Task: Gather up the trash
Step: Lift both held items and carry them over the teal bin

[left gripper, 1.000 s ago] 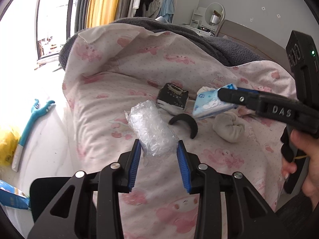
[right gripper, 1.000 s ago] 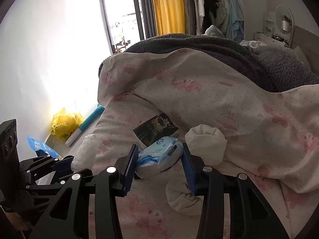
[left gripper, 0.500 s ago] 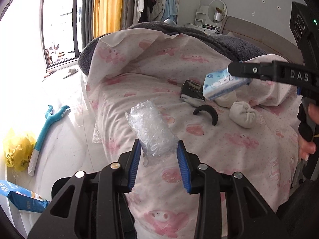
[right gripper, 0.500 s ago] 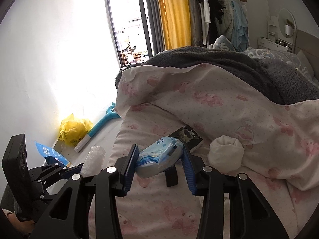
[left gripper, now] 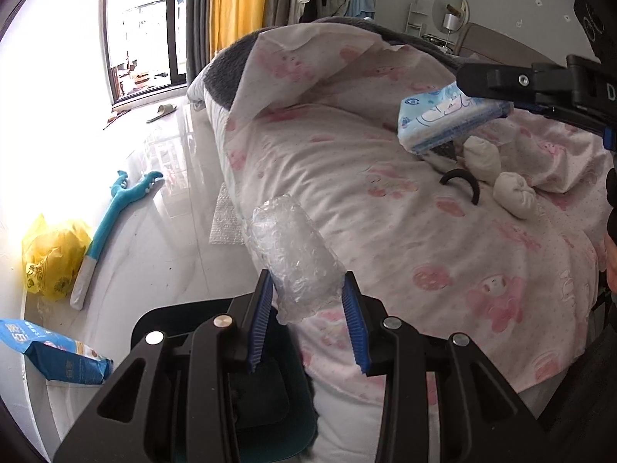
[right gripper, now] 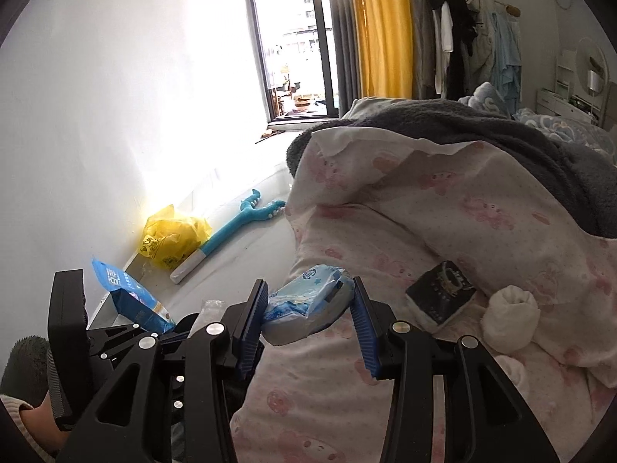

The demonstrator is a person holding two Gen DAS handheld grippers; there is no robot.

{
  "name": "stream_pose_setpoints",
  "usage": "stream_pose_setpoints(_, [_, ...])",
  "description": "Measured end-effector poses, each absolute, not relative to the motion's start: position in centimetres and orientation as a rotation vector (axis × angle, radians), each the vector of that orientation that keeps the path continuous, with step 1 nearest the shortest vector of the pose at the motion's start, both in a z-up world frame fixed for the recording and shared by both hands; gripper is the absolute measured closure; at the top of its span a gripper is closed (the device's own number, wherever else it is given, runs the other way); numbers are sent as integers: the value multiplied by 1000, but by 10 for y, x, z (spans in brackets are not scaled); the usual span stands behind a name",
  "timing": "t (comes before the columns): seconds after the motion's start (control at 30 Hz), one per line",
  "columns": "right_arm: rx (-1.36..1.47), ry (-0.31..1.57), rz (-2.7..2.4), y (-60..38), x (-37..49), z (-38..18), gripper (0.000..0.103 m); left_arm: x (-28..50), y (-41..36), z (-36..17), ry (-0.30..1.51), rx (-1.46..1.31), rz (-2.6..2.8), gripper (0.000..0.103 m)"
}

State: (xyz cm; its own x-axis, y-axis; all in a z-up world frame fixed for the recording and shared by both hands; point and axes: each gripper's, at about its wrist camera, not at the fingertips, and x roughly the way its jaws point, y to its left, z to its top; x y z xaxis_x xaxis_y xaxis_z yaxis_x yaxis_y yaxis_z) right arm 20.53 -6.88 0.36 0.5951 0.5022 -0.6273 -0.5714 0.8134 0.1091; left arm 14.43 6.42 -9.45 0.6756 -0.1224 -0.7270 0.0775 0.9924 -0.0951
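Both hands have drawn back from the middle of the bed (left gripper: pixel 385 208) over the last second, and each has carried its piece of trash along. The left gripper (left gripper: pixel 308 320) is clenched on a crumpled wad of clear plastic wrap (left gripper: pixel 293 258), which sticks up and forward from between its blue pads; a second ago that wad hung over the bedspread, and now it hangs past the bed's edge, with the pale floor (left gripper: pixel 162 223) ahead and to the left of it and a dark bin (left gripper: pixel 216 378) directly under the fingers. The right gripper (right gripper: pixel 308 320) grasps a blue-and-white tissue pack (right gripper: pixel 308 305) crosswise between its pads, and it too has pulled away from the black packet (right gripper: pixel 439 293) and the rolled white socks (right gripper: pixel 509 320), which now lie well off to its right on the bed. Judging from this, the picking-up part is done for both items and the carry to the bin is under way; the left wad looks nearly in place to be dropped, while the tissue pack has further to travel.
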Motion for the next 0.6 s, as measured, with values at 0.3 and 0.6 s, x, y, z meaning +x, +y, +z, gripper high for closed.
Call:
stream_pose_setpoints(0.3, [-130,728,692,-23,197,-7,59,138,94,-123,906,-69,-64,64])
stream_pose_setpoints(0.6, [-151,753,745,16,191,-15,59,135,123,-152,1014,-108,-26,64])
